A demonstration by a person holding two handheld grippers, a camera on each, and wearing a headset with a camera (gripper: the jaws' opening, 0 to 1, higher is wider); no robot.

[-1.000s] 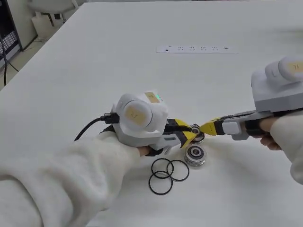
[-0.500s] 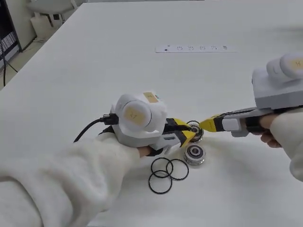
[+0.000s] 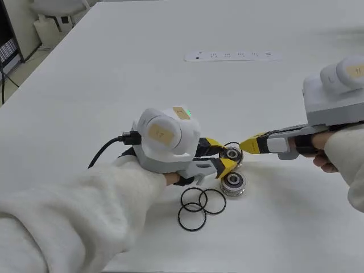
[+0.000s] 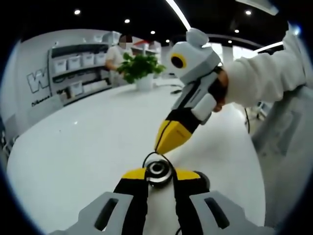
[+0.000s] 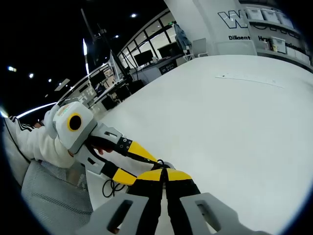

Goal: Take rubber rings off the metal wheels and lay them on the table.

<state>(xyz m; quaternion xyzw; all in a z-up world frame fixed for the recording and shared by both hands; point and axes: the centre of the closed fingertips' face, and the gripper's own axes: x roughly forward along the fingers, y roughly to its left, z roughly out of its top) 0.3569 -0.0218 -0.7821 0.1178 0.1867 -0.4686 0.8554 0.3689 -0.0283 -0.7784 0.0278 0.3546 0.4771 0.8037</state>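
The left tool (image 3: 226, 157) is clenched on a wheel (image 3: 232, 154), at or just above the desk (image 3: 142, 74). It is well in from the left edge and well short of the far edge, where a power strip (image 3: 233, 56) lies. The right tool (image 3: 246, 145) reaches in from the right-edge side. Its yellow tips are pinched together on the ring (image 4: 146, 158), a thin black loop that stands partly lifted off the wheel on the side facing that tool.

To do this step well, the left tool should, I judge, grip the wheel firmly and hold it steady, leaving its rim free. The right tool should then draw the loop over the rim and off sideways, not straight outward. Rubber stretched straight out is likely to slip from the tips or snap back onto the wheel. The tips hold very little of the ring, so a slow, even pull looks safest. Once free, the ring belongs flat on the desk beside the others.

Counted:
- Two wheels: the held one, and a second wheel (image 3: 233, 181) lying on the desk just beside the left tool, toward the near edge. Whether it carries a ring I cannot tell.
- Four rings: the pinched one, and three loose rings (image 3: 193, 218) lying flat and overlapping, nearer the near edge.
- Two tools
- One power strip
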